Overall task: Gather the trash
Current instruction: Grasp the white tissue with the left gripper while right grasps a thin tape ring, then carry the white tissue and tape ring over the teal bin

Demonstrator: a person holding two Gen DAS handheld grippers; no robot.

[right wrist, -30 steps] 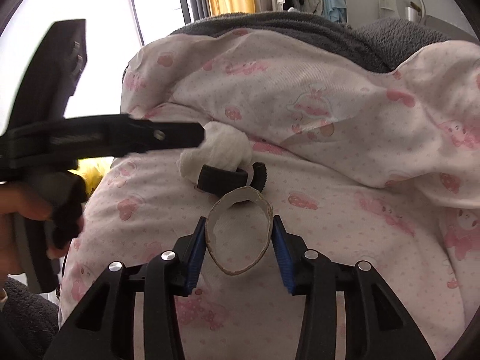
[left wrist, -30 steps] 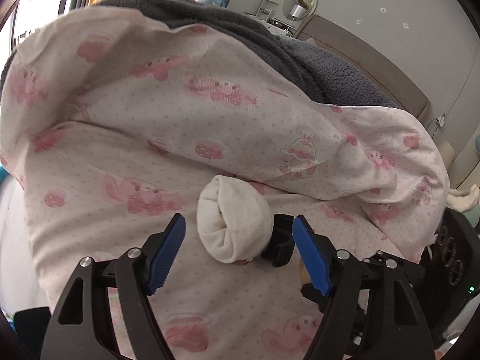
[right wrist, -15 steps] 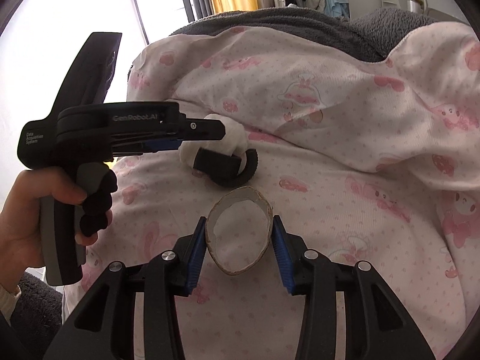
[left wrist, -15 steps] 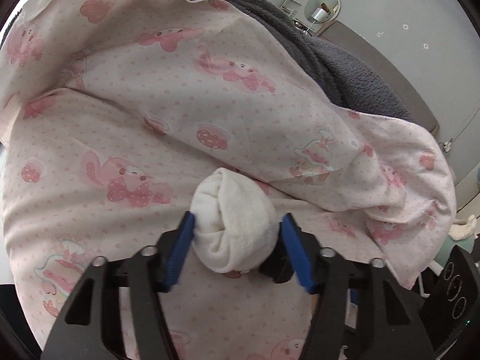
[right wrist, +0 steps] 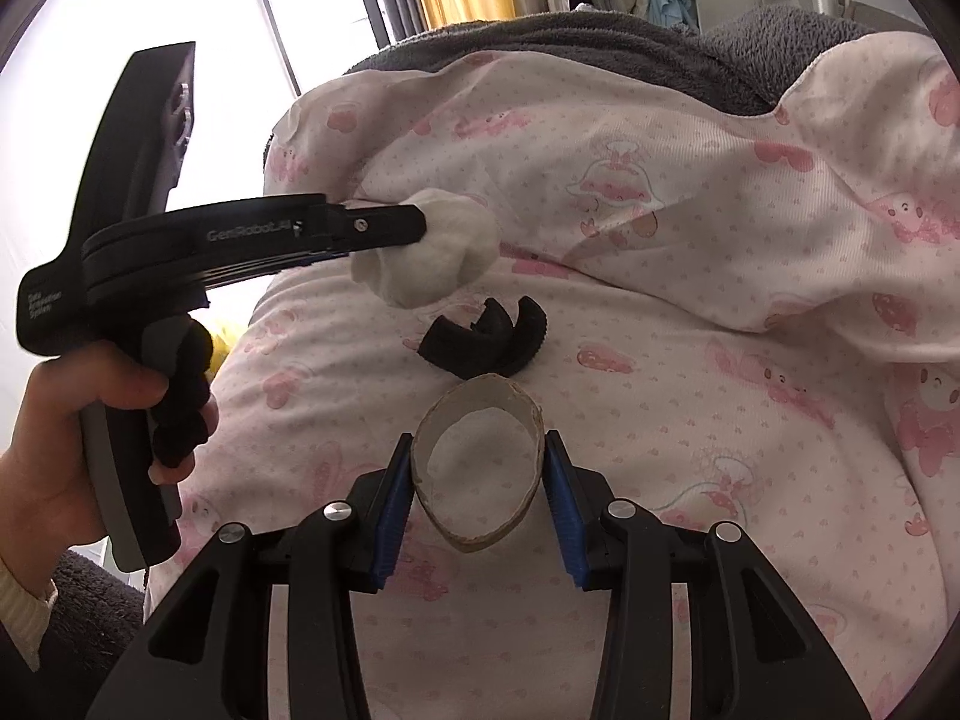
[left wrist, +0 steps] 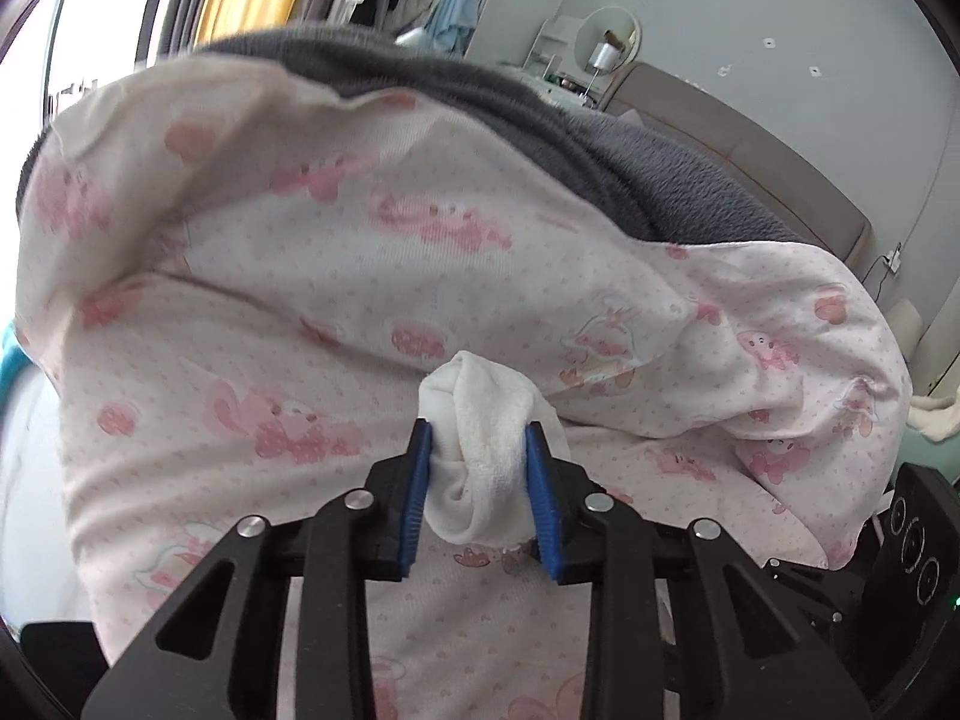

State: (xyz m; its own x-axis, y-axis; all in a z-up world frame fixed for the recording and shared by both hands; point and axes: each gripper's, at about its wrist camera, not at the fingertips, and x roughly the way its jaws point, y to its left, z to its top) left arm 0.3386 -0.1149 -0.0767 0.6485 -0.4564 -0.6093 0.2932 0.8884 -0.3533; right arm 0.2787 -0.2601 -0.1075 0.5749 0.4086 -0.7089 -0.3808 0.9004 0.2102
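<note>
The pink printed quilt [left wrist: 300, 312] covers the bed; since 1 second ago the left gripper [left wrist: 480, 480] has just been closing, its 2 jaws now squeezing the white cloth wad [left wrist: 480, 456], lifted clear; the right gripper [right wrist: 478, 495], angled down, clamps the cardboard tube [right wrist: 478, 477]; the black scrap [right wrist: 486, 342] remains.

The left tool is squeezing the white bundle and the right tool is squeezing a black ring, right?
Not quite. The right tool squeezes a cardboard tube; the black piece lies free on the pink blanket, as the right wrist view shows. The left tool does squeeze the white bundle.
</note>
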